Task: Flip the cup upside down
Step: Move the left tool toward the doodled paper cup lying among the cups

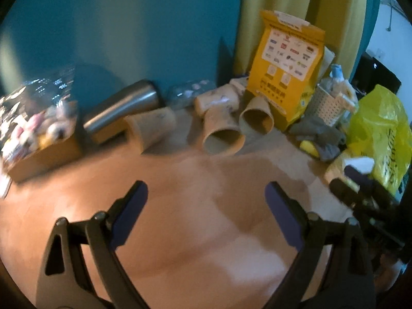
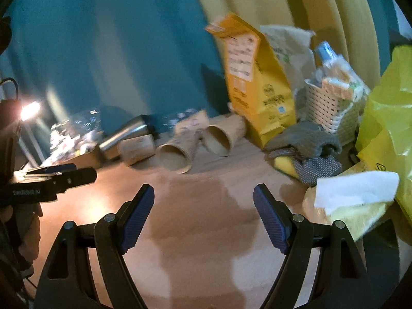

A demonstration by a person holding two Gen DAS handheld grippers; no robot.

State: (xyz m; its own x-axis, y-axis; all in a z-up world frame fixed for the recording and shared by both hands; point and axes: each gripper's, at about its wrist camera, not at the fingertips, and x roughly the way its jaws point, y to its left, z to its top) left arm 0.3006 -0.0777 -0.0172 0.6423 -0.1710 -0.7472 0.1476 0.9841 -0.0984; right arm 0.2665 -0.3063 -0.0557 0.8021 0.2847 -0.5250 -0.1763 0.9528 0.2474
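Observation:
Several brown paper cups lie on their sides at the back of the wooden table (image 1: 195, 206). One cup (image 1: 222, 134) has its mouth facing me, a second (image 1: 256, 118) lies right of it, a third (image 1: 152, 128) lies left. In the right wrist view the same cups show: middle (image 2: 177, 152), right (image 2: 224, 136), left (image 2: 136, 148). My left gripper (image 1: 206, 190) is open and empty, well short of the cups. My right gripper (image 2: 203, 193) is open and empty, also short of them. The left gripper also shows in the right wrist view (image 2: 64, 173).
A steel tumbler (image 1: 123, 108) lies behind the cups. A yellow paper bag (image 1: 285, 69), white basket (image 1: 327, 105), grey cloth (image 1: 319, 131) and yellow plastic bag (image 1: 381, 134) crowd the right. A cardboard box of items (image 1: 38, 139) sits left. A teal wall stands behind.

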